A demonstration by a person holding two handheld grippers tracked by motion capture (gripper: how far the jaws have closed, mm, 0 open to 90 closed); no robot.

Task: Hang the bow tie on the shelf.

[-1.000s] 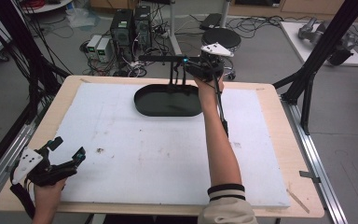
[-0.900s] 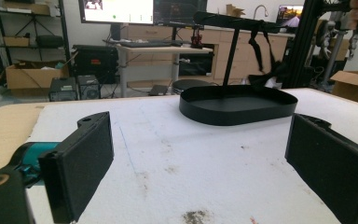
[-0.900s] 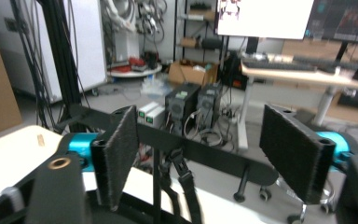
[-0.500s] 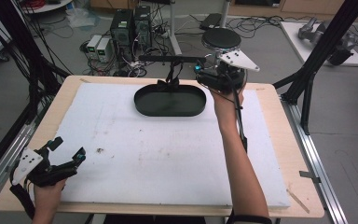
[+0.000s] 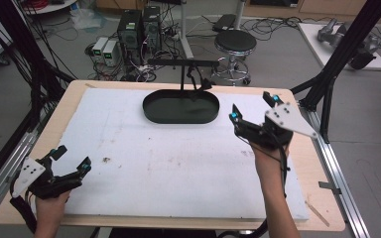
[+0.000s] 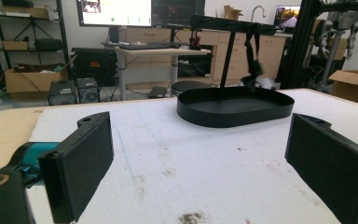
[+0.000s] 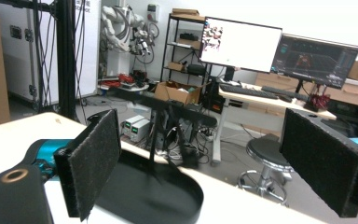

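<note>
From the high view, my right tongs [image 5: 255, 110] gape empty; their jaws have just been opening. The black tray [image 5: 181, 107] lies to their left, long axis crosswise, nearer them than my left tongs [image 5: 69, 157], also open. The left gripper view shows the tray [image 6: 235, 106] ahead with a hanging clip [image 6: 254, 65] above it. The right gripper view puts the tray [image 7: 163, 196] low between the jaws.
</note>
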